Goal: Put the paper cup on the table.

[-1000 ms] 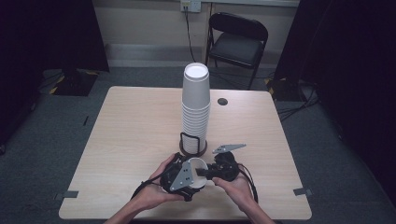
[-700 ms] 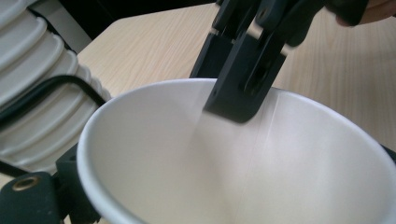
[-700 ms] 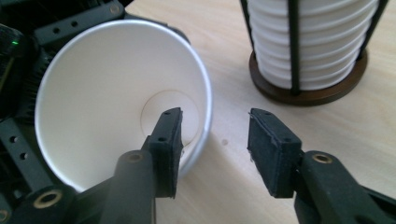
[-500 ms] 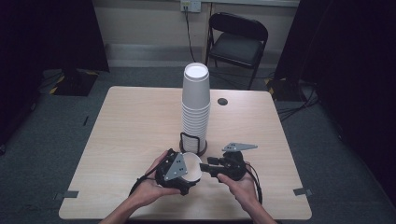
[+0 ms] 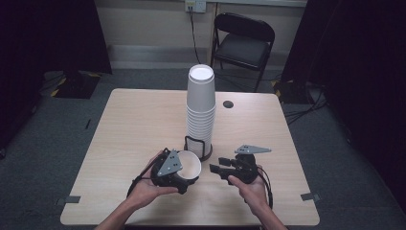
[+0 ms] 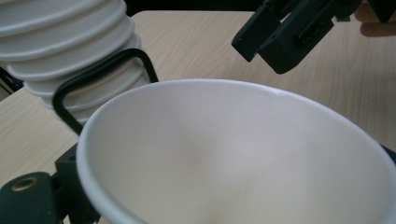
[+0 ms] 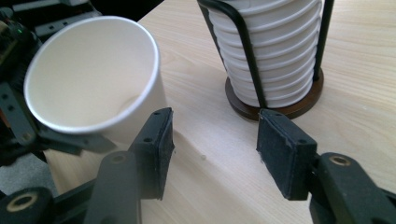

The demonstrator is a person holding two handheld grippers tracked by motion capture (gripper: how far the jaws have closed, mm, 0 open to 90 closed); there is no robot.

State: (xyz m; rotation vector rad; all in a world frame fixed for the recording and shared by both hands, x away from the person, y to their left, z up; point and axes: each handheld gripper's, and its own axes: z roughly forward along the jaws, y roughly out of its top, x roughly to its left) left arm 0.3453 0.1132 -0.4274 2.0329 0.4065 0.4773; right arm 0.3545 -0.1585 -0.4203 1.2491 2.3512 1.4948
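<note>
Both forearms in from the near edge, hands low over the table. Left gripper (image 5: 184, 170) clamped around a white paper cup (image 5: 190, 164), tipped toward the right. Right gripper (image 5: 219, 169) just beside it, jaws apart, holding nothing, aimed left.

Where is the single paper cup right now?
The single paper cup is held in the left gripper near the table's front edge in the high view, just in front of the cup stack, with the open right gripper beside it.
</note>
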